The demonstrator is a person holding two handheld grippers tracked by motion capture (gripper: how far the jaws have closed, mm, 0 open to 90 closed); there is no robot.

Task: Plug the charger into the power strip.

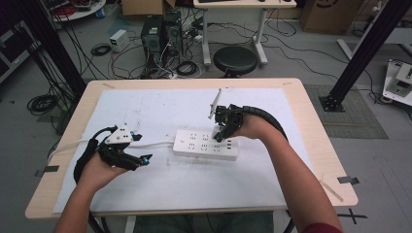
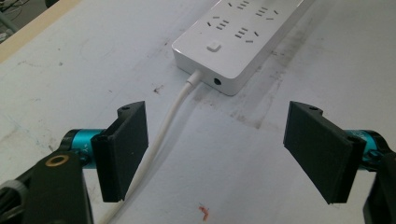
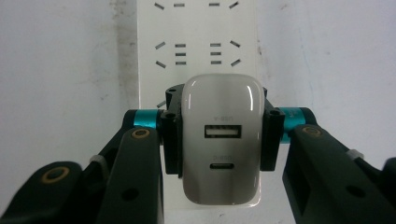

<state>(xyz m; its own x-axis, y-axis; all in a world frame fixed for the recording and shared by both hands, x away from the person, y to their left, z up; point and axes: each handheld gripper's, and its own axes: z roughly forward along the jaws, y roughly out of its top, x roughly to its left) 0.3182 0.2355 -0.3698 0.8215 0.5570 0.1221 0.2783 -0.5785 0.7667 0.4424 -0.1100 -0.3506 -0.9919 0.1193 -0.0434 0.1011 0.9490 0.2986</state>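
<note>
A white power strip (image 1: 206, 144) lies on the white mat in the middle of the table, its cord (image 1: 150, 143) running left. My right gripper (image 1: 222, 136) points down over the strip's right half, shut on a white USB charger (image 3: 220, 140); both pads press the charger's sides, and its two ports face the camera. Below it lie the strip's sockets (image 3: 196, 51). My left gripper (image 1: 145, 159) hovers left of the strip, open, with nothing between its pads (image 2: 123, 149). The strip's switch end (image 2: 219, 56) and cord (image 2: 159, 140) lie ahead of it.
The white mat (image 1: 160, 189) covers most of the wooden table (image 1: 311, 126). A thin white card (image 1: 214, 103) stands upright just behind the right gripper. A black stool (image 1: 235, 60) and cables sit on the floor beyond the table's far edge.
</note>
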